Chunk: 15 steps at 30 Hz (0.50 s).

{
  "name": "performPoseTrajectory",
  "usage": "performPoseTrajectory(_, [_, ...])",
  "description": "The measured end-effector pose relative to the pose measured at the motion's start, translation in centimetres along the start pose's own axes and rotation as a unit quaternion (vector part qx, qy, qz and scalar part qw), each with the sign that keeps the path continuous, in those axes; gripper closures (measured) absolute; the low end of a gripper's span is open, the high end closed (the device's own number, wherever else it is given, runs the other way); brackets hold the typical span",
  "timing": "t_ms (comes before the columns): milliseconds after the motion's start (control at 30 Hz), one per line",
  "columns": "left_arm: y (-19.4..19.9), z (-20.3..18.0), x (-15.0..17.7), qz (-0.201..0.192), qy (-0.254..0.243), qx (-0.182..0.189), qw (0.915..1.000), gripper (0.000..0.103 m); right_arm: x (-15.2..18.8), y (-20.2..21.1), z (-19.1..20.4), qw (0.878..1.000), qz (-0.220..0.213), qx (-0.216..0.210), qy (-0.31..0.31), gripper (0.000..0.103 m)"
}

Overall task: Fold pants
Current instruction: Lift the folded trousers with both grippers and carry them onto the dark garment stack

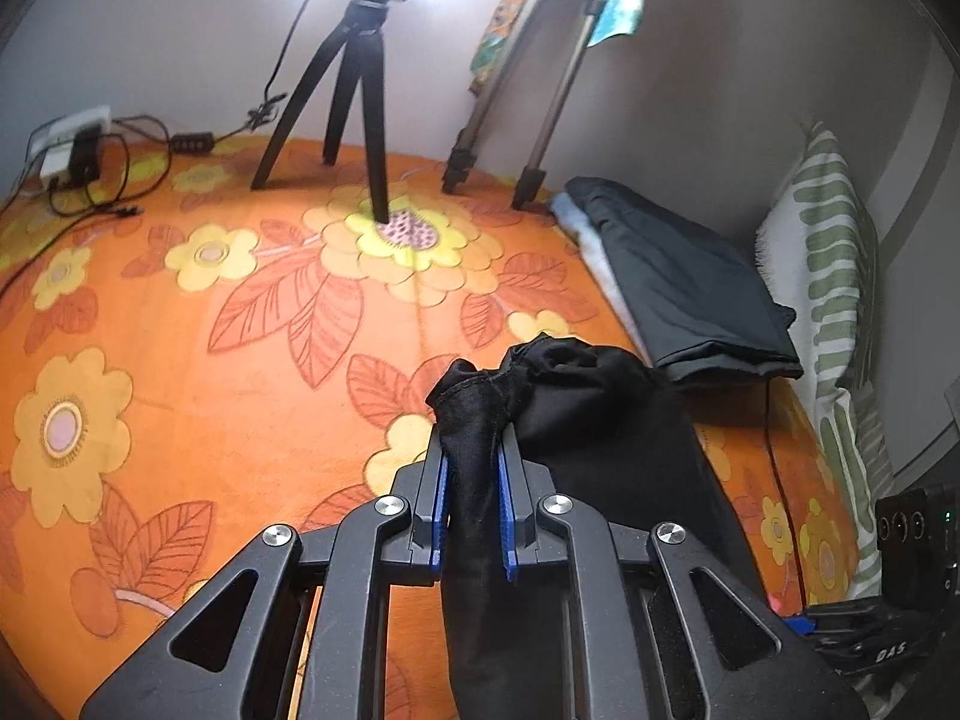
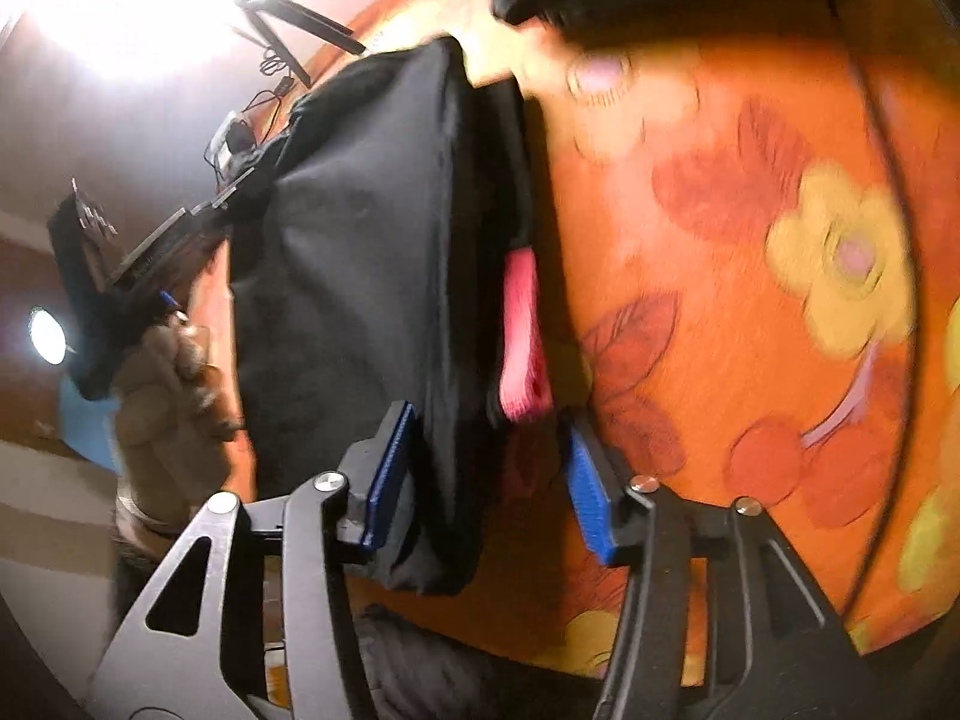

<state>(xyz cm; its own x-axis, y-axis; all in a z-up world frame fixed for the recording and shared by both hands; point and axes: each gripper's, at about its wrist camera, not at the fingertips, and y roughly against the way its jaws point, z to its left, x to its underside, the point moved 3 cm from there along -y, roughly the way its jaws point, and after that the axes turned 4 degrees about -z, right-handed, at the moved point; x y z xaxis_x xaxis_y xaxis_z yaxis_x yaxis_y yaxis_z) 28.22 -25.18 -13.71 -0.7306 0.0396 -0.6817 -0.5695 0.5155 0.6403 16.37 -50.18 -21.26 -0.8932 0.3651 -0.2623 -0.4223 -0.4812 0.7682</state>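
Observation:
Black pants lie on the orange flowered bedspread. My left gripper is shut on a bunched end of the pants and holds it a little above the bed. In the right wrist view the pants hang in a folded bundle with a pink label showing at one edge. My right gripper is open, its blue pads on either side of the bundle's lower edge. The left gripper and the hand holding it show at the left of that view.
A small black tripod and a larger tripod's legs stand on the bed at the back. A stack of folded dark clothes lies at the right beside a green-striped pillow. Cables and a charger lie at the back left.

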Motion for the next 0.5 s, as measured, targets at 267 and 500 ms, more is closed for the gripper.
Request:
performPoseTrajectory(267, [-0.7, 0.6, 0.4, 0.004, 0.005, 0.000, 1.0000, 0.091, 0.5, -0.5, 1.2, 1.000, 0.004, -0.005, 0.019, 0.050])
performPoseTrajectory(500, [-0.4, 0.7, 0.3, 0.000, 0.012, 0.000, 0.9999, 0.091, 1.1, 0.2, 4.2, 0.995, -0.021, 0.042, 0.086, 0.079])
